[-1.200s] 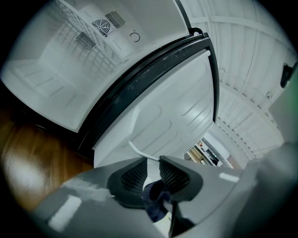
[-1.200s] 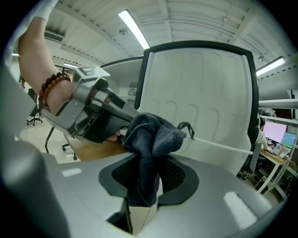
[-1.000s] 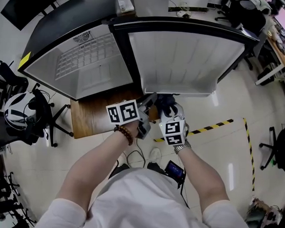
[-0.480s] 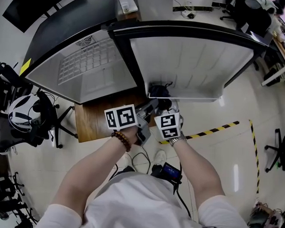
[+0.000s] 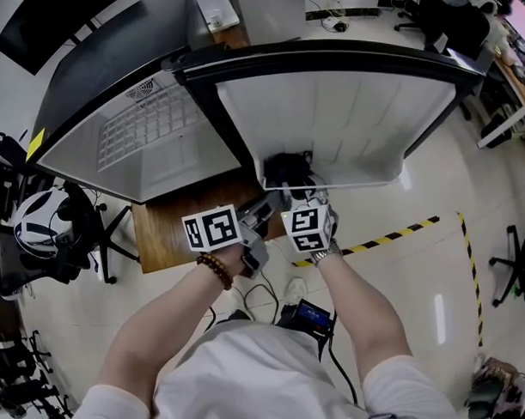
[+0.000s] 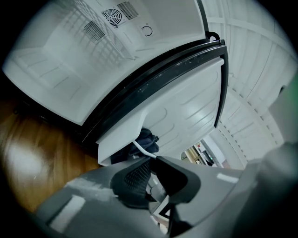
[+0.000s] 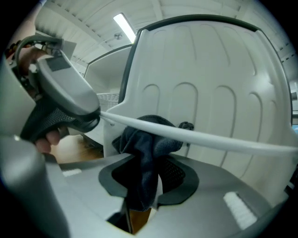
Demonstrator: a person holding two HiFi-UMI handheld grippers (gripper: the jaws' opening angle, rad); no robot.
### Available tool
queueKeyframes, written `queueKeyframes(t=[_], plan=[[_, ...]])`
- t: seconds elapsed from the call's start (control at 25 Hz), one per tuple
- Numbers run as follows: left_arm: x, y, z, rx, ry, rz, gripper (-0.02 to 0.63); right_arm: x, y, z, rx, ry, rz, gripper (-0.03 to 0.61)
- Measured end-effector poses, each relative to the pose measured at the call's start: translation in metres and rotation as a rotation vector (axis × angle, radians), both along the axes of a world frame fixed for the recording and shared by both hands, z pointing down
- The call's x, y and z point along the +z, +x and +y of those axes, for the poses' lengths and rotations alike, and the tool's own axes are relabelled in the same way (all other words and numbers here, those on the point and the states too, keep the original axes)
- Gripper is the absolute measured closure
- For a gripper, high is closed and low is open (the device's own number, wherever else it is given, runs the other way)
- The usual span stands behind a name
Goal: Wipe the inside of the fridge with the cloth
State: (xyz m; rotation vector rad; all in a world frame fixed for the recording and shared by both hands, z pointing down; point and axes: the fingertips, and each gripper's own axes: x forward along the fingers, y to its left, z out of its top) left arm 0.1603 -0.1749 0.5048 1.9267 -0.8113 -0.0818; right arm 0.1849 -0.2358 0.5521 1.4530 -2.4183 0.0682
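Two tools were at the fridge door, frame centre. My right gripper pinched the dark cloth, bunched in the door shelf behind the white rail. My left gripper had just been closing its jaws and clamped that rail's end.

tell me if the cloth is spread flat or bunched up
Bunched up: the dark cloth is a crumpled wad pinched between the jaws of the right gripper, its top tucked behind the white rail.
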Motion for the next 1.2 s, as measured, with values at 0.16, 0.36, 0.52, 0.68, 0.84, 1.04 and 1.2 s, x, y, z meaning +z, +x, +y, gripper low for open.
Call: queueKeyframes(t=[0.16, 0.36, 0.52, 0.68, 0.84, 1.04, 1.2], plan=[[0.000, 0.001, 0.000, -0.010, 0.008, 0.005, 0.569, -0.001, 0.032, -0.002, 0.064, 0.006, 0.010, 0.465], [0.001, 0.001, -0.001, -0.021, 0.005, 0.015, 0.569, 0.000, 0.084, -0.004, 0.158, 0.001, 0.041, 0.465], [0.000, 0.000, -0.001, -0.030, 0.006, 0.022, 0.570, 0.002, 0.130, -0.004, 0.244, -0.006, 0.071, 0.465], [0.000, 0.000, -0.001, -0.041, 0.008, 0.026, 0.569, 0.003, 0.168, -0.003, 0.317, -0.016, 0.089, 0.465], [-0.001, 0.000, -0.002, -0.053, 0.008, 0.034, 0.569, 0.005, 0.195, 0.000, 0.380, -0.029, 0.093, 0.465], [-0.003, 0.000, -0.003, -0.069, 0.014, 0.042, 0.569, 0.004, 0.217, 0.004, 0.441, -0.047, 0.073, 0.465], [-0.005, -0.003, -0.004, -0.076, 0.030, 0.018, 0.569, 0.002, 0.224, 0.010, 0.457, -0.045, 0.067, 0.466]])
